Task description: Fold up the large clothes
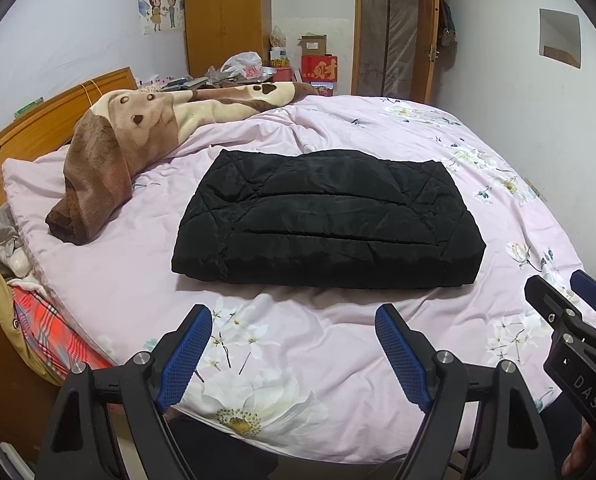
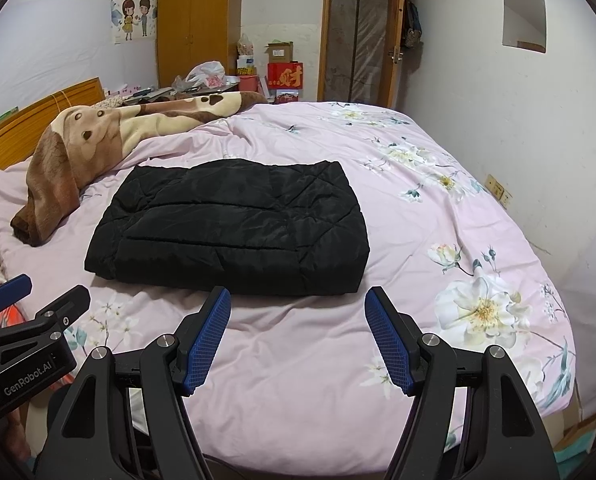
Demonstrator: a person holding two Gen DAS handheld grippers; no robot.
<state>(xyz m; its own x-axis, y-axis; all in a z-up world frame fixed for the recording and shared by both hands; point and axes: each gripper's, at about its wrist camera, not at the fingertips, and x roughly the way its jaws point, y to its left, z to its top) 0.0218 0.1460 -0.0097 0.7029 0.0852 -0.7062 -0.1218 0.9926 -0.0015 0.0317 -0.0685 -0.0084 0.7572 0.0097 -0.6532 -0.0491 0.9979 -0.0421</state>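
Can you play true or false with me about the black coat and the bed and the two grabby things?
1. The black coat lies folded on the pink flowered quilt. True.
2. The left gripper is squeezing the coat. False: it is open, short of the coat, holding nothing.
3. The right gripper is open. True.
4. The brown puppy blanket covers the coat. False: it lies apart, near the headboard.
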